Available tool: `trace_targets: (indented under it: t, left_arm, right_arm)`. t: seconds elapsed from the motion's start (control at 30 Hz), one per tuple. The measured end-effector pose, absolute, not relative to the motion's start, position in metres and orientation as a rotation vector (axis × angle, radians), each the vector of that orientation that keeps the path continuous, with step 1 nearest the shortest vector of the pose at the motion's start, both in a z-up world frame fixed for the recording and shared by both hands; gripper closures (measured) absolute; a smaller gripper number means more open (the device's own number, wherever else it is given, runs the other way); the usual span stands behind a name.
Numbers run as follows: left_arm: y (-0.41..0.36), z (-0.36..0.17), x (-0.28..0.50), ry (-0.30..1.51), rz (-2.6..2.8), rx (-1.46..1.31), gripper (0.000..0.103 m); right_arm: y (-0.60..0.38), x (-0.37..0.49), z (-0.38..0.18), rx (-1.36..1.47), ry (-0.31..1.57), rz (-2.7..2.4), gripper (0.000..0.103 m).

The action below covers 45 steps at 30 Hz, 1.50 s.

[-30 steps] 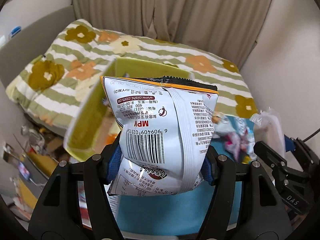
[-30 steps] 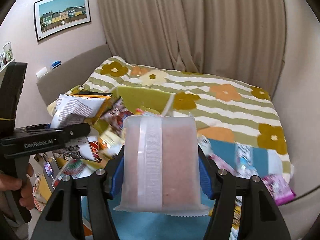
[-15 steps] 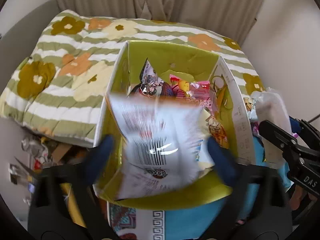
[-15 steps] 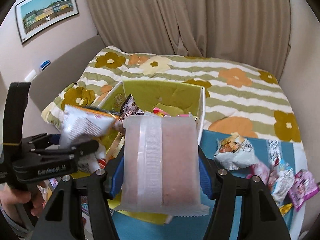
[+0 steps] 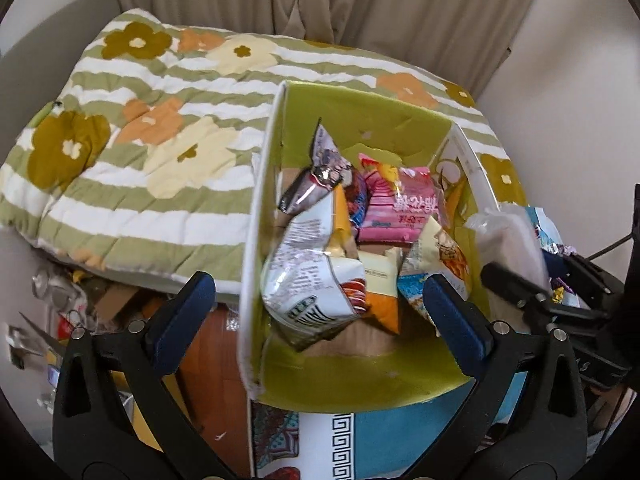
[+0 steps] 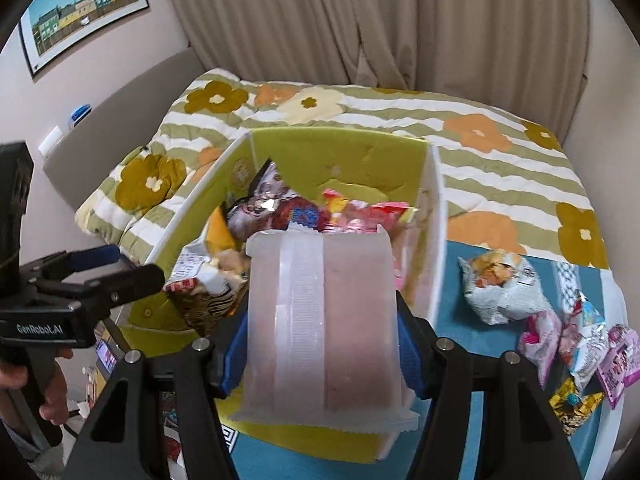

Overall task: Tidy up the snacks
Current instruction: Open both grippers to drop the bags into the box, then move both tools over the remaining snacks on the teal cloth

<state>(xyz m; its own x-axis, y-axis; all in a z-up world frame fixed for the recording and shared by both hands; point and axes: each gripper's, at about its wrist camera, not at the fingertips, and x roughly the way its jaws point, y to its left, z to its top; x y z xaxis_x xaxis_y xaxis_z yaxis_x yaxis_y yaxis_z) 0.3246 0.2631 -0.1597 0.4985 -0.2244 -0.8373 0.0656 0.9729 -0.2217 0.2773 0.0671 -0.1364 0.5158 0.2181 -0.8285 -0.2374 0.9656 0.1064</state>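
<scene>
- White snack bag: lies inside the green box, near its front left corner; its small print is too blurred to read.
- Pink packet deeper in the box carries Korean lettering; neighbouring packets overlap and hide one another.
- Left gripper: fingers spread wide, having just opened, gripping nothing, above the box.
- Right gripper: fingers clenched on a translucent pink pack, which blocks the box's middle; no print legible.
- Left gripper's body, in the right wrist view, reads "GenRobot.AI".
- Loose snacks lie on the blue bench, right of the box; their labels are unreadable.
</scene>
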Motion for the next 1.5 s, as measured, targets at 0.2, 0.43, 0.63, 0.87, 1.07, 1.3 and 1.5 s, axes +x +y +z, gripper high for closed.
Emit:
trace_targets:
  t: [0.2,0.43,0.63,0.87,1.07,1.3,1.5]
  left_arm:
    - [0.272,-0.159,0.332,1.029,-0.175,-0.181,0.0]
    - [0.277,-0.161,0.34,1.023,-0.192,-0.192,0.0]
    - [0.272,-0.171,0.344,1.049,-0.212,-0.175,0.0]
    - [0.269,-0.168,0.339,1.038,-0.204,-0.167,0.0]
    - [0.258,-0.147,0.317,0.986,-0.179,-0.161,0.0]
    - [0.224,-0.12,0.281,0.93,-0.166,-0.158,0.0]
    - [0.178,-0.105,0.251,0.901,-0.189,-0.138,0.0]
  right_arm:
    - [0.088,0.282,-0.148,-0.042,1.015,0.295,0.045]
    - [0.099,0.275,-0.149,-0.087,0.958,0.317,0.003]
    - [0.099,0.269,-0.16,-0.117,0.955,0.277,0.002]
    - [0.093,0.26,-0.154,-0.112,0.92,0.268,0.002]
    - [0.077,0.245,-0.133,-0.091,0.878,0.27,0.002]
    - [0.045,0.219,-0.109,-0.051,0.843,0.282,0.002]
    - [0.004,0.193,-0.091,-0.03,0.802,0.258,0.002]
